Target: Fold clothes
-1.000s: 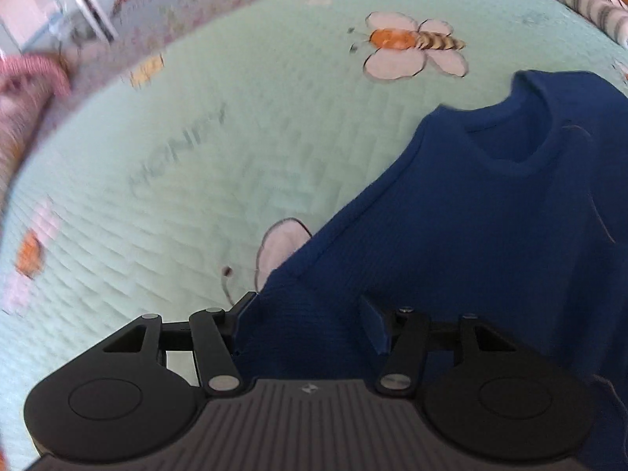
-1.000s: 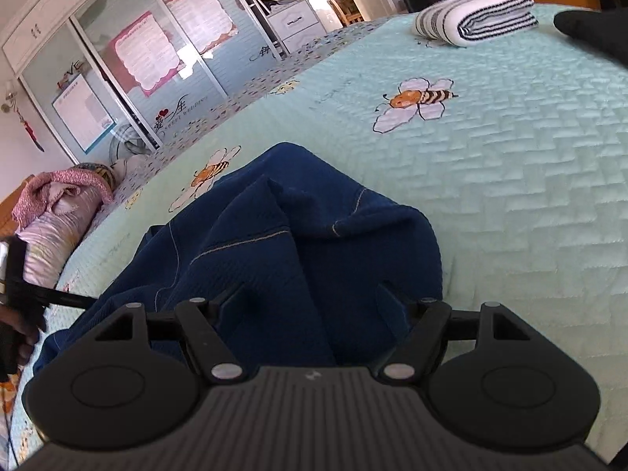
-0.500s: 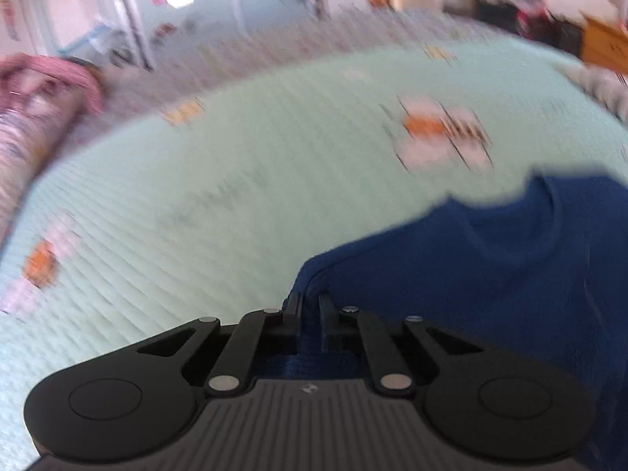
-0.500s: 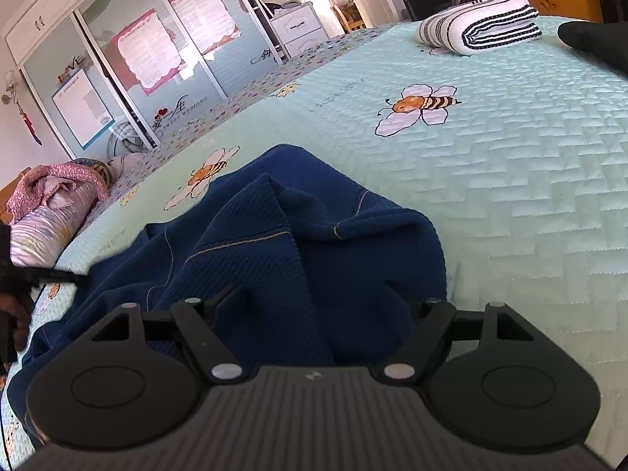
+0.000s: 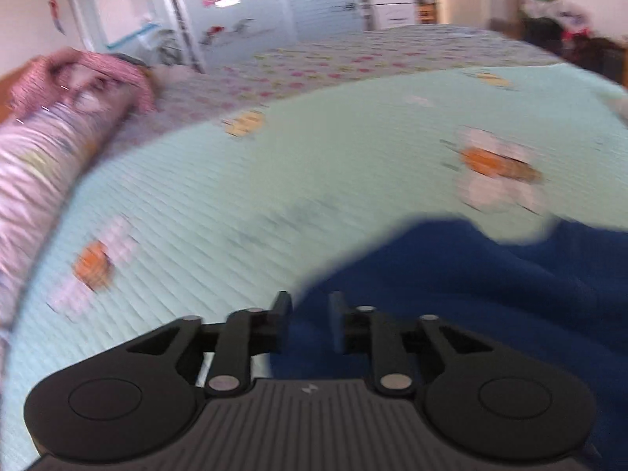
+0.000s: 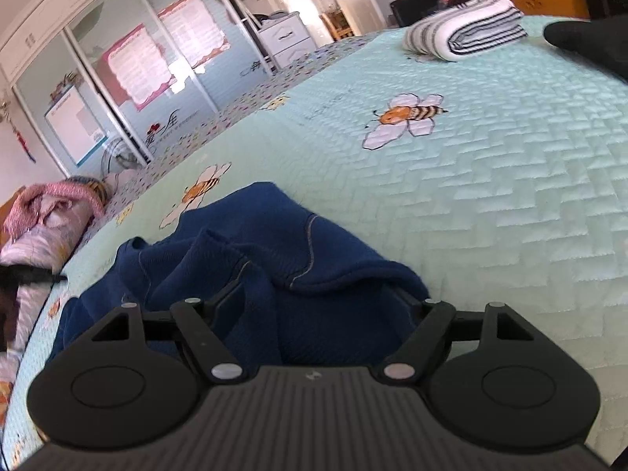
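A dark blue knit sweater (image 6: pixel 274 235) lies crumpled on the mint bee-print bedspread (image 6: pixel 510 196). My right gripper (image 6: pixel 318 292) stands wide open low over its near end, with bunched blue cloth between the fingers and no pad visibly pressing. In the blurred left wrist view the sweater (image 5: pixel 490 294) fills the lower right. My left gripper (image 5: pixel 310 310) is at its left edge, jaws opening with a narrow gap; blue cloth shows in that gap, loose from the pads.
A folded black-and-white striped towel (image 6: pixel 467 35) and a black garment (image 6: pixel 588 43) lie at the bed's far right. Pink bedding (image 5: pixel 59 117) is piled at the left edge. Sliding wardrobe doors (image 6: pixel 129 90) stand beyond the bed.
The left gripper shut on the sweater's edge, rose with it, and its jaws have now parted again. The sweater bunched up toward the right gripper, which stayed put and open.
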A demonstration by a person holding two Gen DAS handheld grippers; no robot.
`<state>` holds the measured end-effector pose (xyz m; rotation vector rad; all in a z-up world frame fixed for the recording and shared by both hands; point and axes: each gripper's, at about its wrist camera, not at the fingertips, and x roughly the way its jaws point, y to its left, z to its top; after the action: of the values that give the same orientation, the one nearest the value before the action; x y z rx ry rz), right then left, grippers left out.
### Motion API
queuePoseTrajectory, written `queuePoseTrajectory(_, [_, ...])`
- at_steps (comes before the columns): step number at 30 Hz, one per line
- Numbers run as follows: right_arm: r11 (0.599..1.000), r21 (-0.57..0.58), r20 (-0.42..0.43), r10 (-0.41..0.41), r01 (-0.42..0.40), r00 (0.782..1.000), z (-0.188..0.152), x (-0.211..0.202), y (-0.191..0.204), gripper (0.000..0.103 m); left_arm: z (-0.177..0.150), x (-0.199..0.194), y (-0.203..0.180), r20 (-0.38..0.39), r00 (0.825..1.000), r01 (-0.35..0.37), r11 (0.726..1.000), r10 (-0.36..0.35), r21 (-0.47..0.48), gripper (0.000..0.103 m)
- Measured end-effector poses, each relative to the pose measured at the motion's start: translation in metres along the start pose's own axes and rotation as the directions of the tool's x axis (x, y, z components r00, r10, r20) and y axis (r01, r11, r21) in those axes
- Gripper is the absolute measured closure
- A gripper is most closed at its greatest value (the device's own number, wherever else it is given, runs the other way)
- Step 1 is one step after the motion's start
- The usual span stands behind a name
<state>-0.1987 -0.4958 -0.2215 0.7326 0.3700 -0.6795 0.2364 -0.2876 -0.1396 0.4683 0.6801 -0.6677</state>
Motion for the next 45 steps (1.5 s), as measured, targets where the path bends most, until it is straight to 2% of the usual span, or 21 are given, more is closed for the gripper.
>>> queuePoseTrajectory(3, [1.0,-0.01,0.005,-0.002,0.002,1.0,-0.001,-0.002,0.003,0.026,-0.034,-0.025,-0.027,-0.034,0.999,0.04,0.999,-0.039,0.008,0.062])
queuePoseTrajectory(7, [0.999,-0.042,0.018,-0.012,0.012,1.0,-0.004,-0.008,0.01,0.026,-0.069,-0.059,-0.054,-0.079,0.995,0.067,0.997,-0.068,-0.027,0.054])
queuePoseTrajectory(9, [0.998,-0.054,0.025,-0.012,0.013,1.0,-0.005,-0.015,0.014,0.026,-0.08,-0.079,-0.066,-0.076,0.995,0.062,0.997,-0.066,-0.046,0.052])
queuePoseTrajectory(11, [0.998,-0.065,0.033,-0.011,0.013,0.999,-0.006,-0.021,0.018,0.026,-0.088,-0.094,-0.075,-0.071,0.995,0.068,0.996,-0.072,-0.055,0.045])
queuePoseTrajectory(16, [0.995,-0.097,0.031,0.022,-0.019,0.999,-0.013,-0.046,0.034,0.026,-0.101,-0.126,-0.095,-0.063,0.993,0.093,0.995,-0.095,-0.036,0.043])
queuePoseTrajectory(24, [0.982,-0.168,-0.038,0.086,-0.091,0.996,-0.034,-0.085,0.056,0.026,-0.121,-0.158,-0.104,-0.048,0.992,0.112,0.992,-0.115,-0.061,0.038])
queuePoseTrajectory(30, [0.973,-0.215,-0.133,0.057,-0.085,0.99,-0.049,-0.092,0.062,0.026,-0.149,-0.16,-0.099,-0.097,0.991,0.077,0.992,-0.086,-0.097,0.036])
queuePoseTrajectory(37, [0.993,-0.105,-0.269,0.017,-0.047,0.963,-0.058,-0.08,0.04,0.024,-0.197,-0.151,-0.085,-0.185,0.978,0.068,0.983,-0.1,-0.171,0.036])
queuePoseTrajectory(42, [0.998,0.023,-0.299,0.064,-0.06,0.952,-0.059,-0.071,0.023,0.02,-0.207,-0.143,-0.087,-0.199,0.972,0.088,0.977,-0.127,-0.192,0.036])
queuePoseTrajectory(45, [0.993,0.077,-0.302,0.11,-0.09,0.947,-0.059,-0.07,0.02,0.019,-0.203,-0.138,-0.091,-0.181,0.97,0.125,0.972,-0.162,-0.199,0.036])
